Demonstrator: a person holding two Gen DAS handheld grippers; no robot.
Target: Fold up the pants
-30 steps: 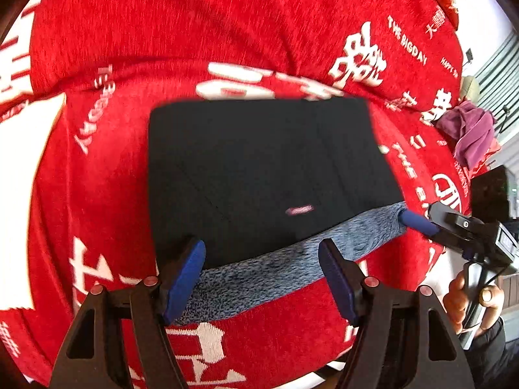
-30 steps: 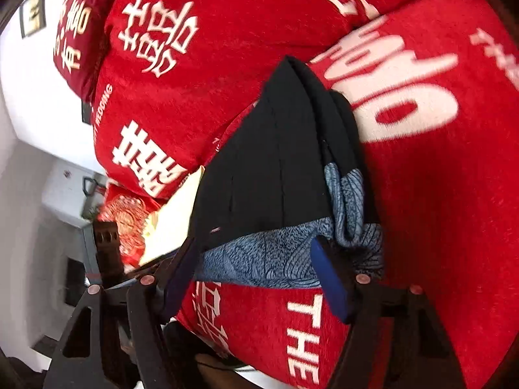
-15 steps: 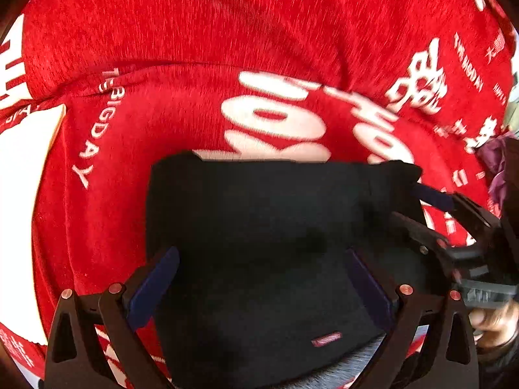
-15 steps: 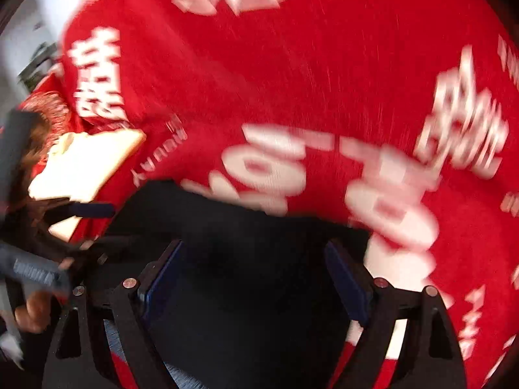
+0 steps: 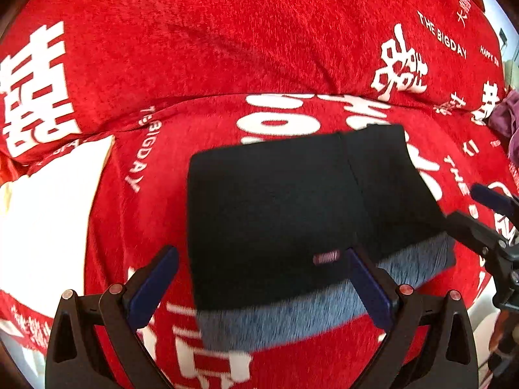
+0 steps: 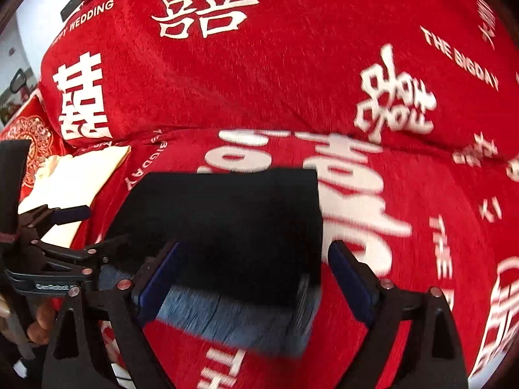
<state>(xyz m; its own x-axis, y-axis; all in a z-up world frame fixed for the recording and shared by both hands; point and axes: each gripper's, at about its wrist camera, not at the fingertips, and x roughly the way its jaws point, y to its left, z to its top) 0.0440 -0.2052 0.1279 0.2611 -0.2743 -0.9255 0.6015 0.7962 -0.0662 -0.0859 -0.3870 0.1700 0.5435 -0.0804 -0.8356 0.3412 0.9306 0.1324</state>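
The black pants [image 5: 275,207] lie folded into a flat rectangle on the red blanket [image 5: 227,48], their grey-blue waistband [image 5: 292,314] nearest me. My left gripper [image 5: 259,278] hovers open over the waistband's left part, its pads clear of the cloth. My right gripper [image 6: 256,275] stands over the right part of the pants [image 6: 227,220], and its jaws are opening with the cloth below them, not pinched. Each gripper shows in the other's view: the right gripper [image 5: 467,204] at the right edge, the left gripper [image 6: 97,227] at the left.
A white patch [image 5: 48,227] lies left of the pants. A purple cloth [image 5: 509,120] sits at the far right. A red embroidered cushion [image 6: 29,142] is at the far left. The bed's near edge runs just below the waistband. A hand [image 6: 39,324] holds the left gripper.
Both grippers have let go of the waistband and spread wide. The right one has risen and rolled from sideways to upright. The left swung forward over the pants, then drew back.
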